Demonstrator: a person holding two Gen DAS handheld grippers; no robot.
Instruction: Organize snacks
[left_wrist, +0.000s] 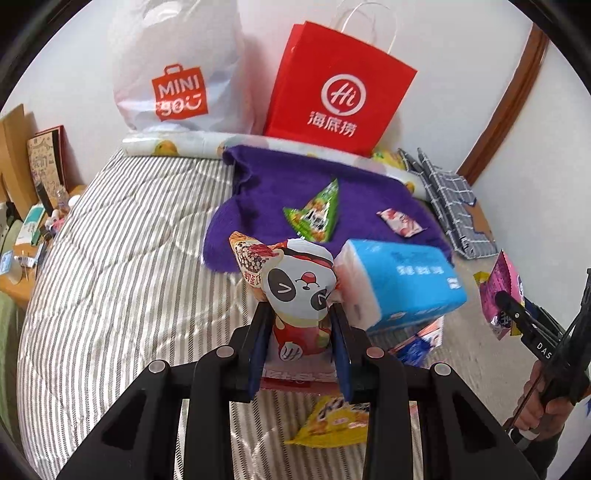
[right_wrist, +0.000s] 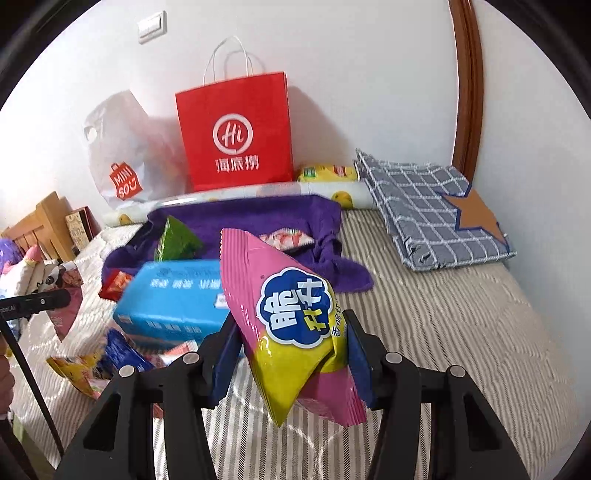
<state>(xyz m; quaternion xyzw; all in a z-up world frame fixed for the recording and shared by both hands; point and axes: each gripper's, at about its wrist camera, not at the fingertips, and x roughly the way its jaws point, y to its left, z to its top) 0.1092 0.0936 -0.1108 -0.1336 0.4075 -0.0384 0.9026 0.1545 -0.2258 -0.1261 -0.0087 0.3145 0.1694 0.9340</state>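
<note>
My left gripper (left_wrist: 300, 308) is shut on a panda-print snack packet (left_wrist: 301, 286), held up above the striped bed (left_wrist: 122, 277). My right gripper (right_wrist: 290, 323) is shut on a pink-and-yellow snack packet (right_wrist: 284, 314), also lifted off the bed. In the left wrist view that pink packet (left_wrist: 496, 291) shows at the far right. On a purple towel (left_wrist: 280, 177) lie a green triangular packet (left_wrist: 317, 214) and a small red-and-white packet (left_wrist: 400, 221). A yellow packet (left_wrist: 332, 424) lies on the bed under my left gripper.
A red paper bag (left_wrist: 340, 88) and a white plastic bag (left_wrist: 177, 74) stand against the wall behind the towel. A blue tissue pack (right_wrist: 173, 302) lies between the grippers, with more packets (right_wrist: 81, 369) beside it. A folded checked cloth (right_wrist: 428, 214) lies at the right.
</note>
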